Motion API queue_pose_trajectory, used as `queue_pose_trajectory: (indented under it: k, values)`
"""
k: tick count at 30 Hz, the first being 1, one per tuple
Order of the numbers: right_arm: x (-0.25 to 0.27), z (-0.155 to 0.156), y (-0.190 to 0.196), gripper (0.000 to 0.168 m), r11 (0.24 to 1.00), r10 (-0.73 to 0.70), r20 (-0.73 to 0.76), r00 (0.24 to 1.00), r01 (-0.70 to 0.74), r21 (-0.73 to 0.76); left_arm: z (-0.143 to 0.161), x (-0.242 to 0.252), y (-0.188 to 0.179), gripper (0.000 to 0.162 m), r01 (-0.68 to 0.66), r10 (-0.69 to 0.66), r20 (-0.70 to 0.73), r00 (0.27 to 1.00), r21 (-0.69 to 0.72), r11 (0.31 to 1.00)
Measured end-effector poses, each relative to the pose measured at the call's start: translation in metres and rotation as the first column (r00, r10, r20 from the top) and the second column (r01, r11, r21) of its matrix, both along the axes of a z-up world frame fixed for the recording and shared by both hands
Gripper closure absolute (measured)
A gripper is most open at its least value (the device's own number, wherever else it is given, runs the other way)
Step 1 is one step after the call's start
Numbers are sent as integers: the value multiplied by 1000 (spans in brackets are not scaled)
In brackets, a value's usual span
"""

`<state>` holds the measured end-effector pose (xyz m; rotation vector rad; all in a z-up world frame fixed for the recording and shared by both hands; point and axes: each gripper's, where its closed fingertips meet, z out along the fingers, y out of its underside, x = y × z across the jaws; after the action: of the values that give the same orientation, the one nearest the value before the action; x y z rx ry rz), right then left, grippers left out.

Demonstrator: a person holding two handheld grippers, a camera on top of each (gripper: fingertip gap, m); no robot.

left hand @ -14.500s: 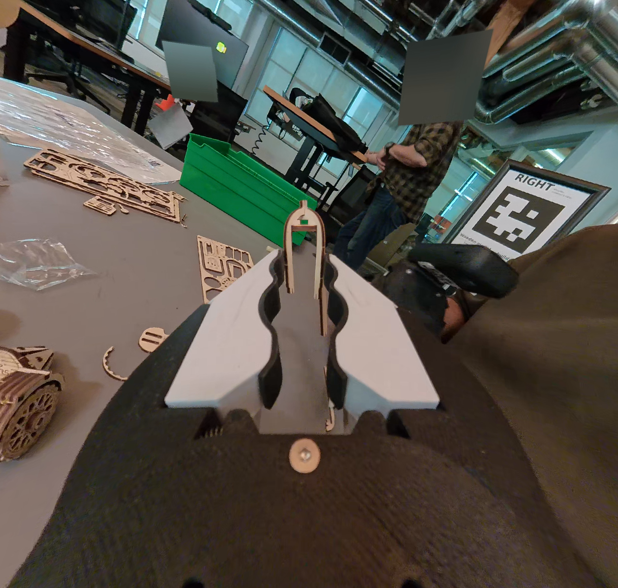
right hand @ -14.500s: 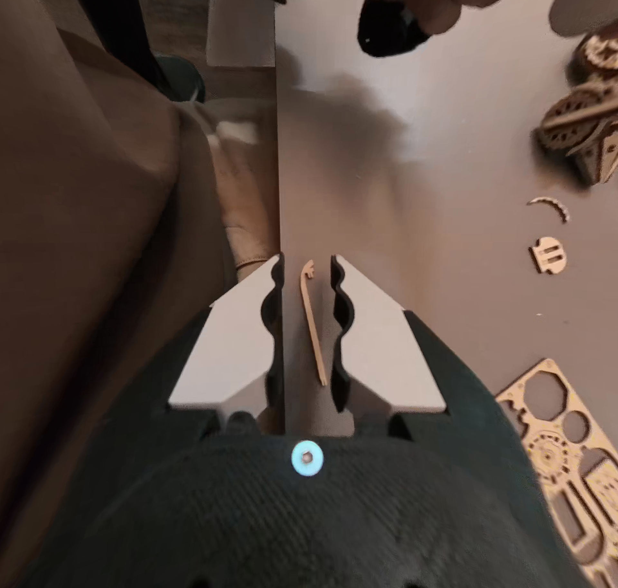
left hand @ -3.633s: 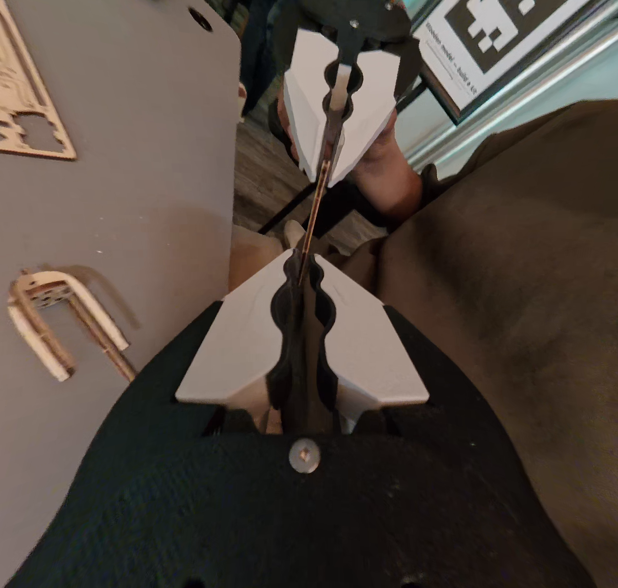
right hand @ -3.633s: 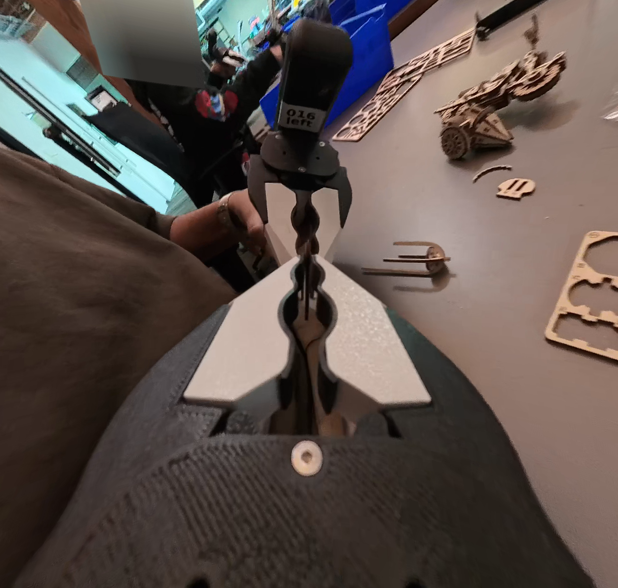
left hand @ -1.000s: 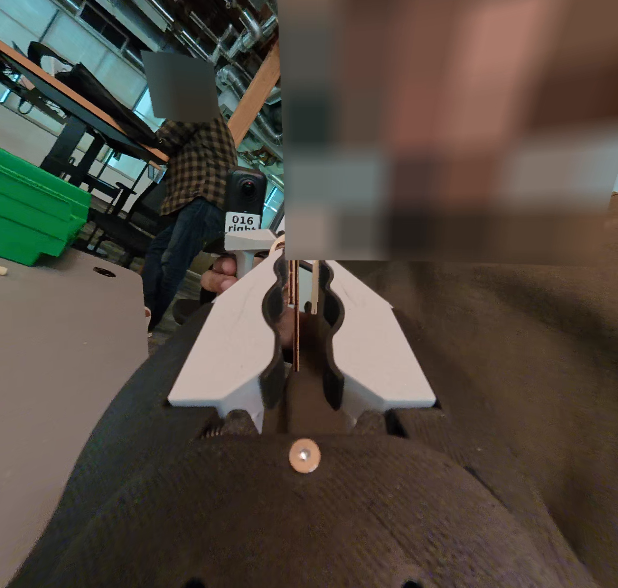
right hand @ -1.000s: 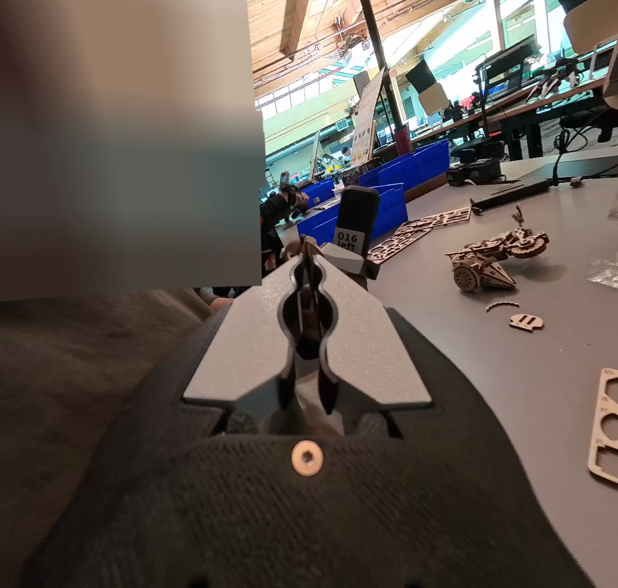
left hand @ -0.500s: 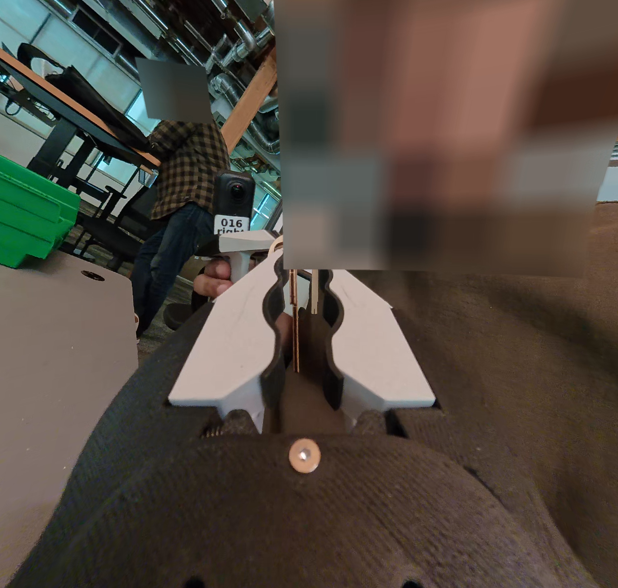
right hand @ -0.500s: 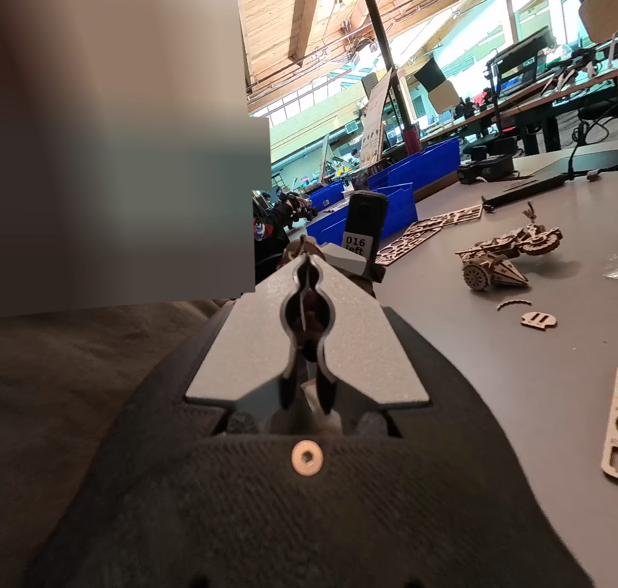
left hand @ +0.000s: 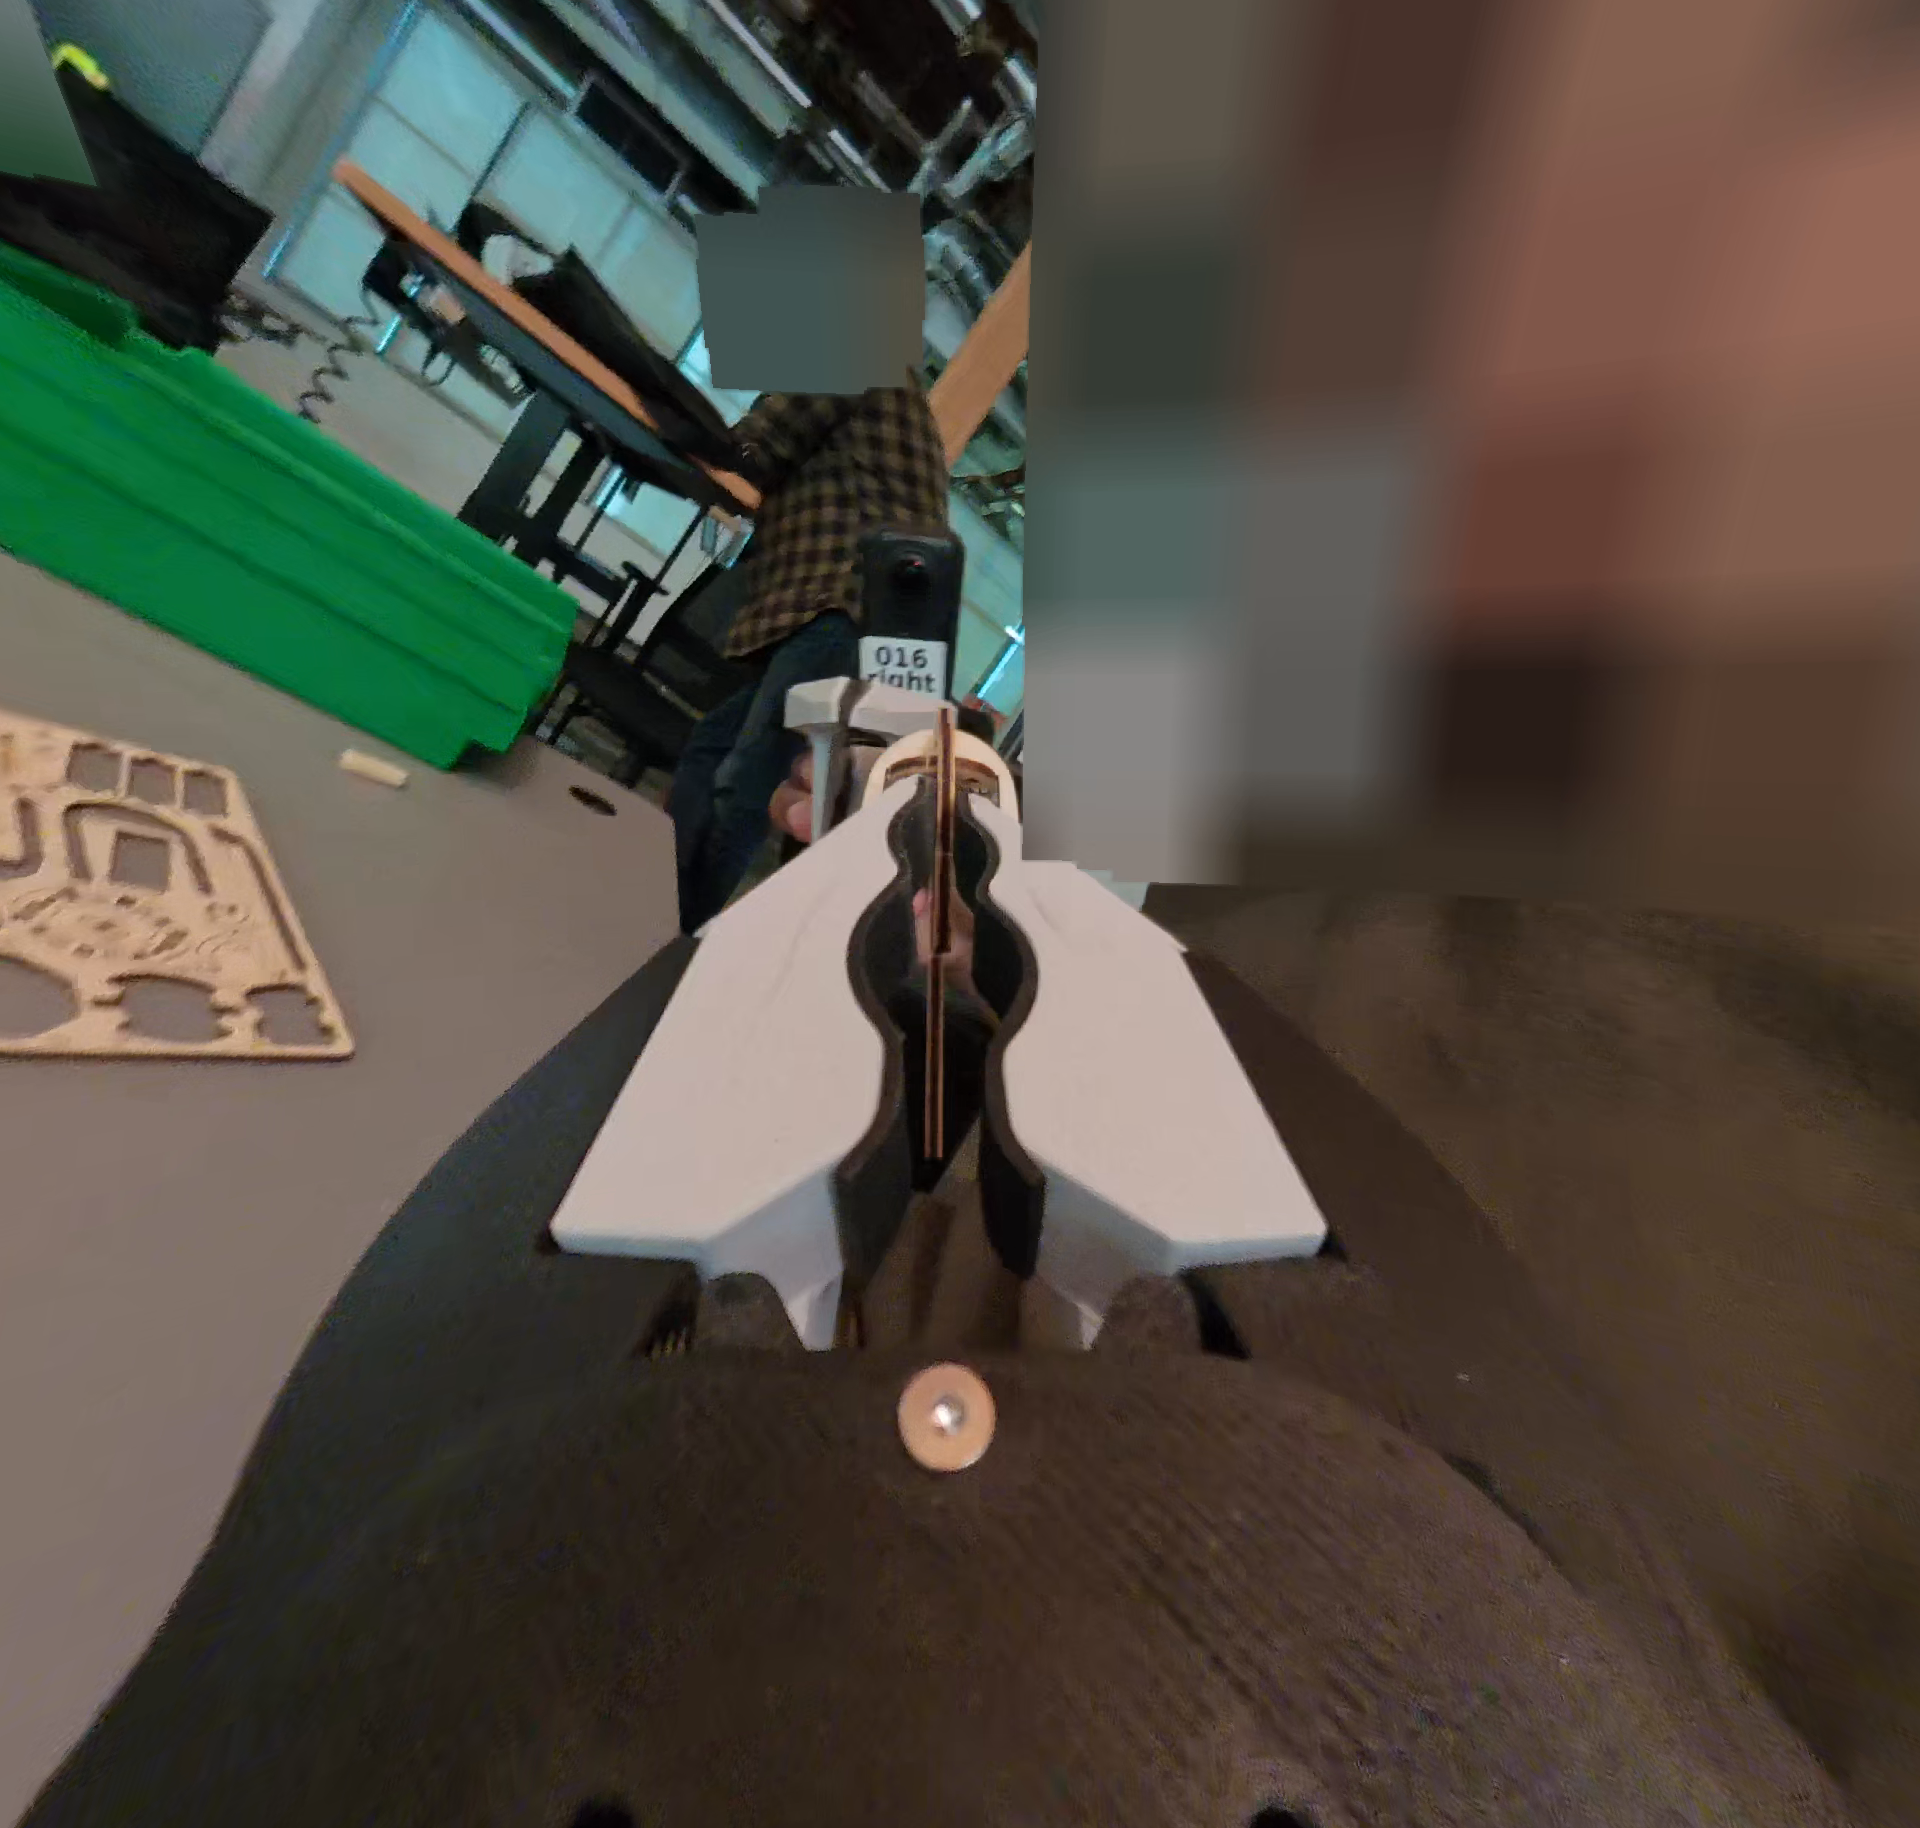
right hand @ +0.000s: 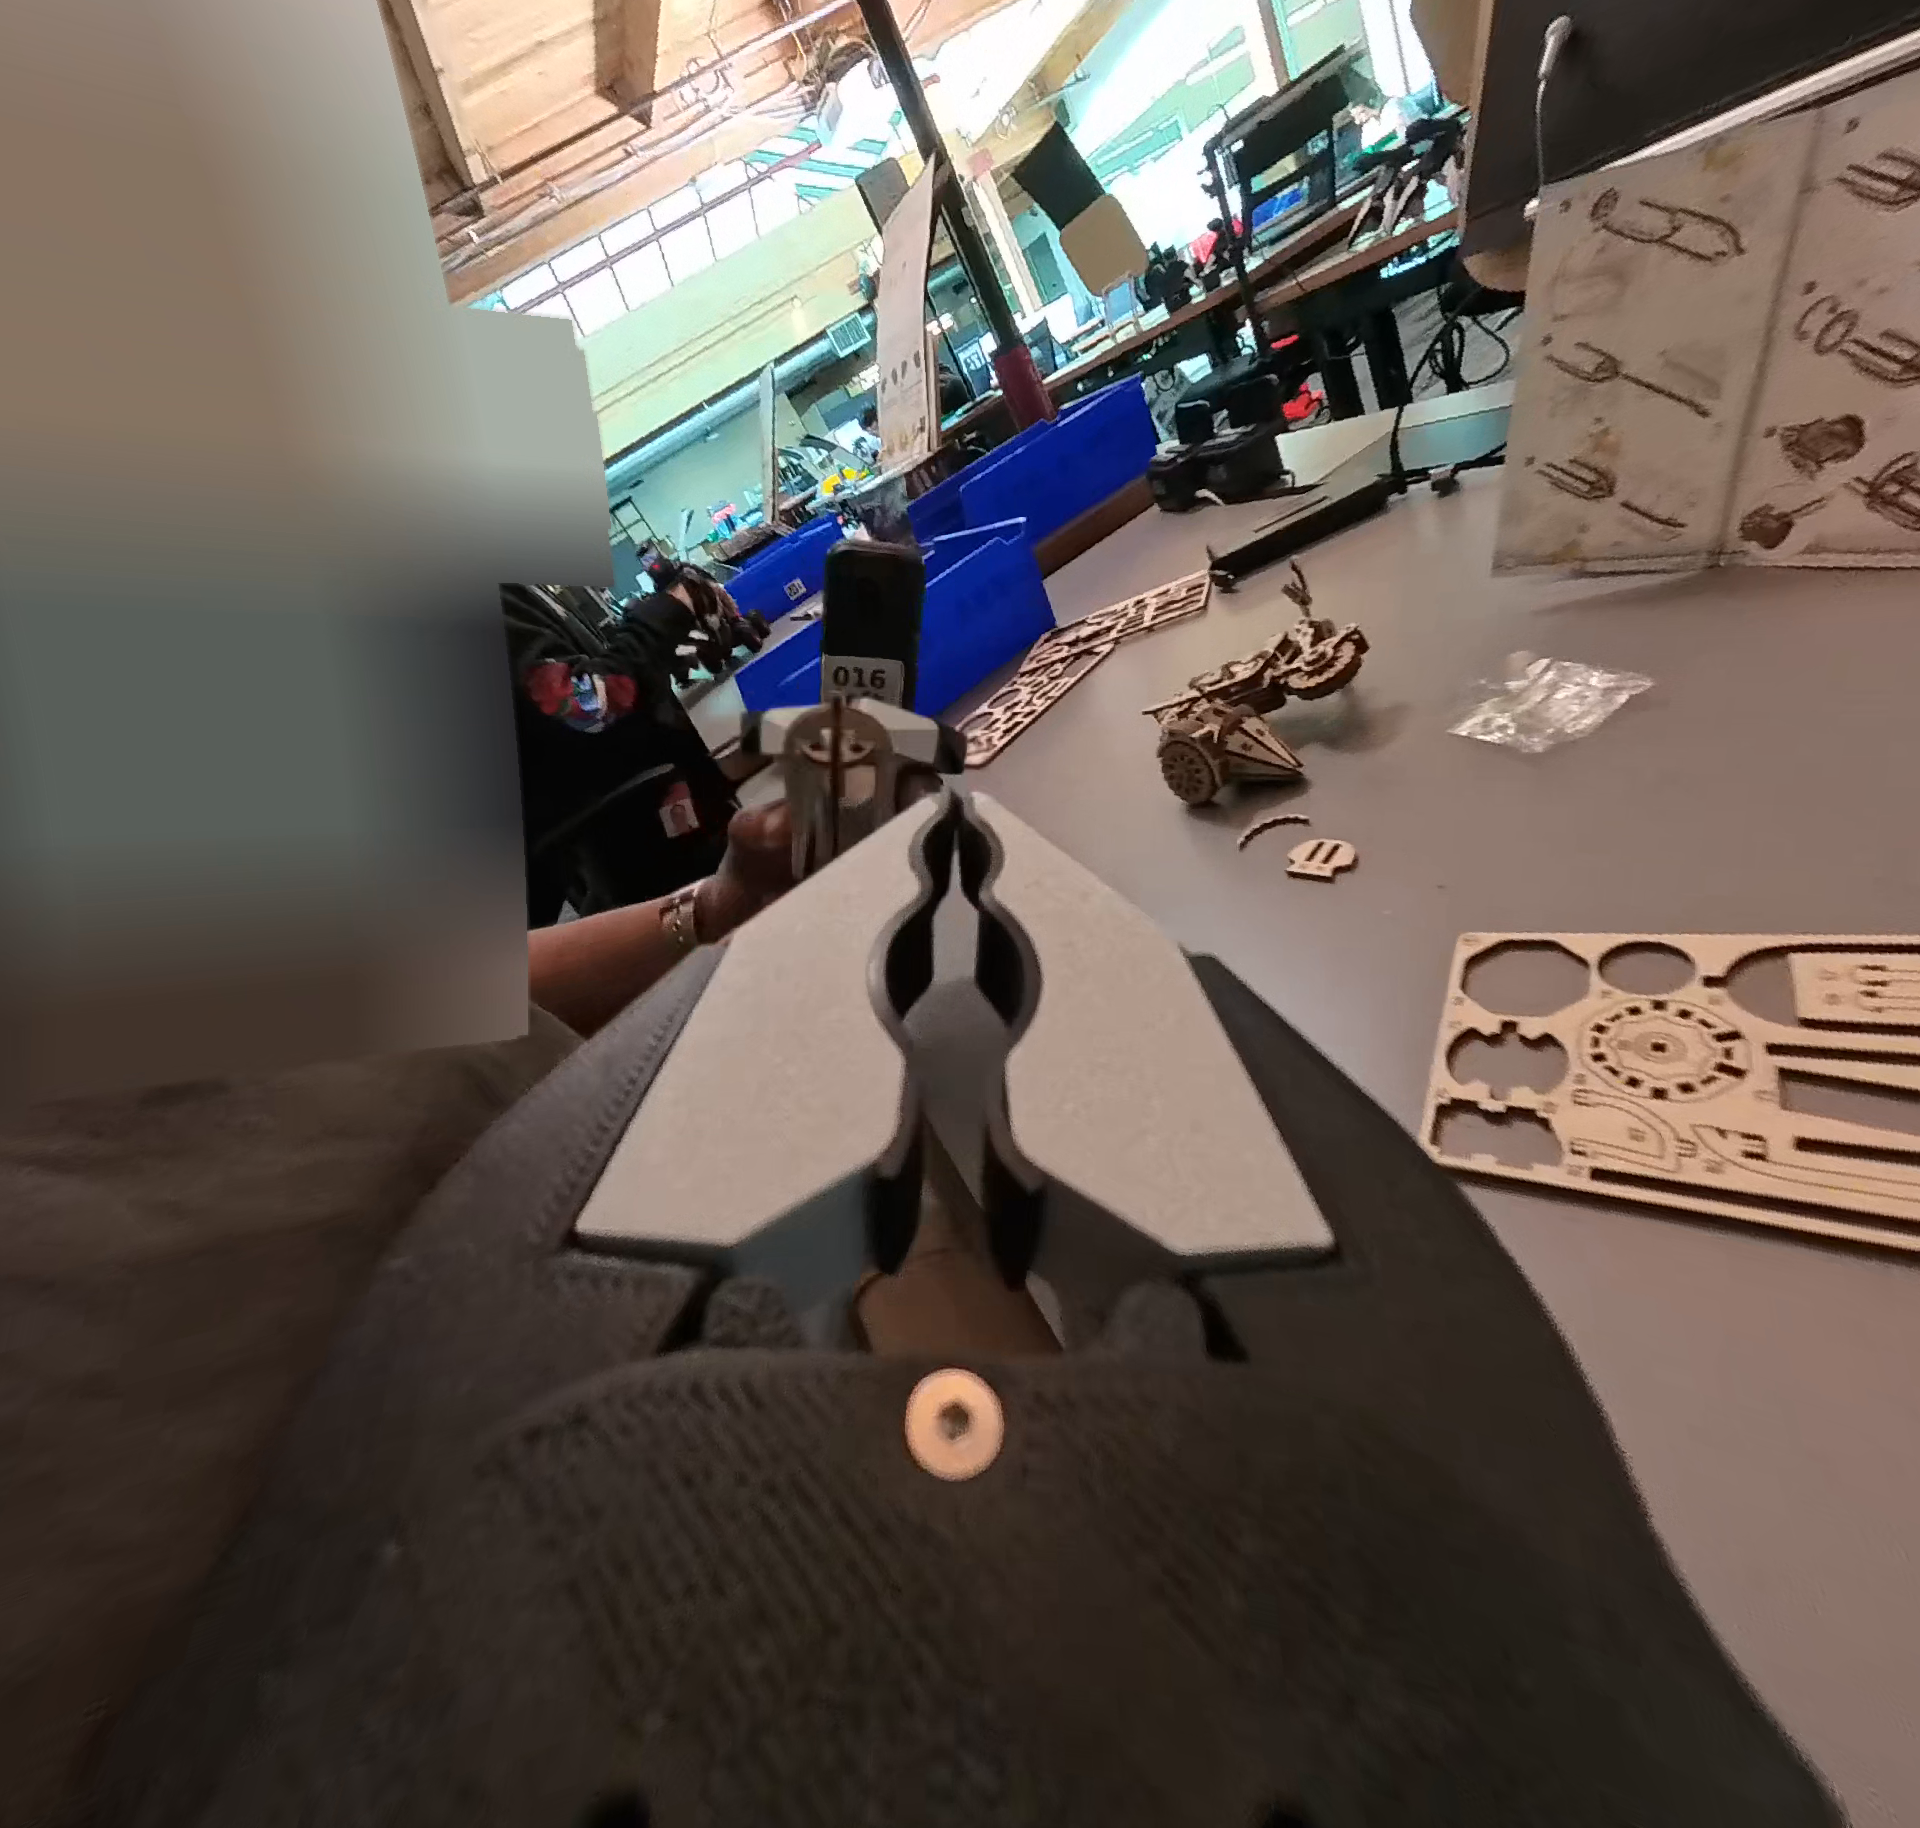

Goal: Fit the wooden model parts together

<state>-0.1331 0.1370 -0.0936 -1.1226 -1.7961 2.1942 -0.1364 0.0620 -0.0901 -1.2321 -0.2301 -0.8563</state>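
Observation:
My left gripper (left hand: 940,812) is shut on a thin wooden model part (left hand: 938,999), seen edge-on between its pads, with a rounded pale piece at its far end. In the right wrist view the same part (right hand: 831,770) shows as a small round slotted assembly held in the left gripper (right hand: 836,739), up and left of my right gripper (right hand: 954,814). My right gripper is shut with nothing between its pads and stands apart from the part. It shows just behind the part in the left wrist view (left hand: 868,713).
On the grey table (right hand: 1558,843) are an assembled wooden vehicle (right hand: 1247,708), two small loose pieces (right hand: 1320,856), a cut-out wooden sheet (right hand: 1662,1082), a plastic bag (right hand: 1548,698), an instruction sheet (right hand: 1714,365) and blue bins (right hand: 987,594). Another sheet (left hand: 156,905) and a green bin (left hand: 208,552) lie left. A person (left hand: 831,531) stands beyond. Left tips to right tips: about 8 centimetres.
The right gripper, which was at the part, has come off it and shifted right. The left gripper still holds the part. Both views have swung toward the table.

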Motion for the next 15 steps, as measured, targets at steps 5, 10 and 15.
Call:
queue_pose_trajectory:
  k: [5,10,15]
  values:
    - [-3,-10,-2,168,1000,5,51,999,-5,2,-60,-16,12,161,9,18,70,997,-370,929]
    - [-6,-17,0,168,1000,-5,89,996,5,3,-108,-11,16,161,-20,9,-20,1000,-624,781]
    - [-4,-15,-1,168,1000,-3,88,996,3,-1,-134,-3,18,159,-9,-27,-38,999,-727,687]
